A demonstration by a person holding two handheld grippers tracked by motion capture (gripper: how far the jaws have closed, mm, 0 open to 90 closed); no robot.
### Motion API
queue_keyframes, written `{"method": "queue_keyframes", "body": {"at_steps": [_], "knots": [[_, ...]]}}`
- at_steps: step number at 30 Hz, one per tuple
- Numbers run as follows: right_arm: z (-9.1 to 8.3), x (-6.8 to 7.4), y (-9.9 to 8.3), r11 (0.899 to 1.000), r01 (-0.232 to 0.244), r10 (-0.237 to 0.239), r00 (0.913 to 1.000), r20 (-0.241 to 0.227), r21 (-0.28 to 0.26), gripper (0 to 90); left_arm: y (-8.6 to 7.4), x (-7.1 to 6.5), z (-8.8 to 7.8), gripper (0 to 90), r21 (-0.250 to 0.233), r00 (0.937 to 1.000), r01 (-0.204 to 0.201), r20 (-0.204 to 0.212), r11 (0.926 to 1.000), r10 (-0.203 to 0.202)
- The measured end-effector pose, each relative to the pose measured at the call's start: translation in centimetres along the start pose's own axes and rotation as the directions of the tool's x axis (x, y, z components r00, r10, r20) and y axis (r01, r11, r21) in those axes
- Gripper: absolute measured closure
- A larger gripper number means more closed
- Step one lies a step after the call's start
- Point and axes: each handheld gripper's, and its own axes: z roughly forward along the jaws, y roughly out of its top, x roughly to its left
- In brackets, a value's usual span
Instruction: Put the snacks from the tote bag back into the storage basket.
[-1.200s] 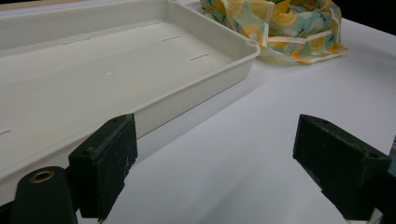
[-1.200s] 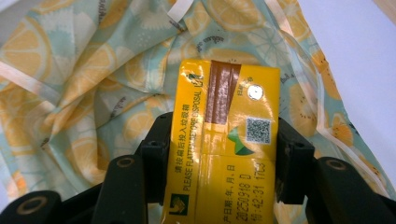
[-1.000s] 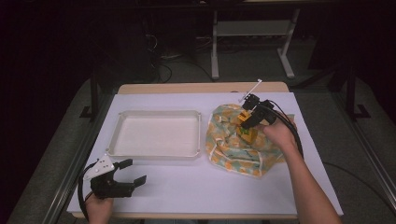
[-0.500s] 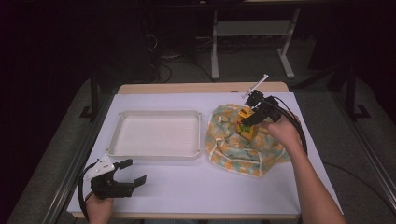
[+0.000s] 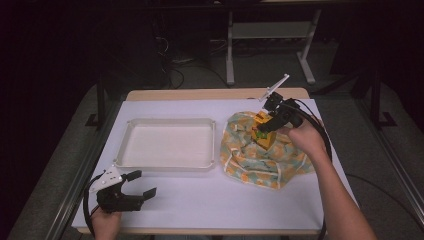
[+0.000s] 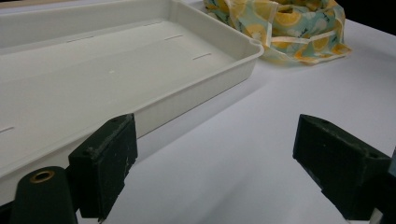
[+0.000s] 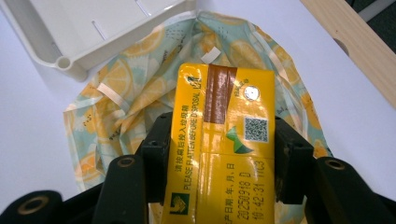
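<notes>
A yellow drink carton [image 7: 224, 140] is clamped between the jaws of my right gripper [image 5: 266, 128], held just above a crumpled cloth bag printed with lemons [image 5: 260, 155] at the table's right. The carton [image 5: 263, 134] shows yellow in the high view too. My left gripper [image 5: 142, 184] rests open near the table's front left corner, its black fingers [image 6: 107, 158] wide apart with nothing between them. Just past it lies a shallow white tray [image 5: 170, 145], whose near wall [image 6: 196, 88] runs in front of the left gripper.
White paper covers the table [image 5: 210, 200], with bare wood along its far edge [image 5: 210, 94]. A corner of the tray [image 7: 70, 60] and the wooden edge [image 7: 355, 46] frame the bag in the right gripper view. A cable trails from each gripper.
The right gripper has lifted the carton a little up and toward the far right, away from the bag. The left gripper has stayed still.
</notes>
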Motion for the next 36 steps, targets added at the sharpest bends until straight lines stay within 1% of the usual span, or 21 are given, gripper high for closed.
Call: {"method": "queue_keyframes", "body": {"at_steps": [2,4,7,8,14,20,21,25,32,36], "knots": [[-0.2,0.1,0.1,1.0,-0.003,0.003,1.0,-0.003,0.001,49.5,0.0,0.0,0.0,13.4,0.001,1.0,0.002,0.0,1.0,-0.002],[-0.4,0.2,0.2,1.0,0.014,-0.014,0.9999,-0.001,0.0,49.5,0.0,-0.1,0.0,13.4,-0.001,1.0,0.0,-0.002,1.0,0.0],[-0.7,0.4,0.3,1.0,0.018,-0.018,0.9998,-0.005,0.003,49.5,0.0,0.0,0.0,13.4,0.002,1.0,0.0,-0.002,1.0,0.0],[-0.9,0.5,0.4,1.0,0.029,-0.029,0.9996,-0.006,-0.001,49.5,0.0,-0.1,0.0,13.4,0.002,1.0,0.001,-0.002,1.0,-0.001],[-1.4,0.9,0.8,0.999,0.043,-0.044,0.999,-0.011,-0.02,49.5,0.0,0.0,0.0,13.4,0.002,1.0,0.002,-0.003,1.0,-0.002],[-2.0,1.5,1.4,0.997,0.069,-0.07,0.9971,-0.03,-0.041,49.5,0.0,0.0,-0.1,13.4,-0.004,1.0,0.007,-0.005,1.0,-0.007],[-2.1,1.7,1.6,0.997,0.07,-0.071,0.9967,-0.038,-0.036,49.5,0.0,0.0,-0.1,13.4,-0.004,1.0,0.007,-0.005,1.0,-0.007],[-2.3,2.0,2.0,0.996,0.082,-0.083,0.9959,-0.034,-0.041,49.5,0.0,0.0,-0.1,13.4,-0.004,1.0,0.006,-0.006,1.0,-0.006],[-2.6,2.4,2.7,0.993,0.101,-0.104,0.9928,-0.059,-0.054,49.5,0.0,0.0,-0.1,13.4,-0.005,1.0,0.008,-0.005,1.0,-0.008],[-2.9,2.8,3.0,0.991,0.115,-0.12,0.99,-0.074,-0.075,49.6,0.0,0.0,-0.1,13.4,-0.007,1.0,0.007,-0.006,1.0,-0.007]]}}
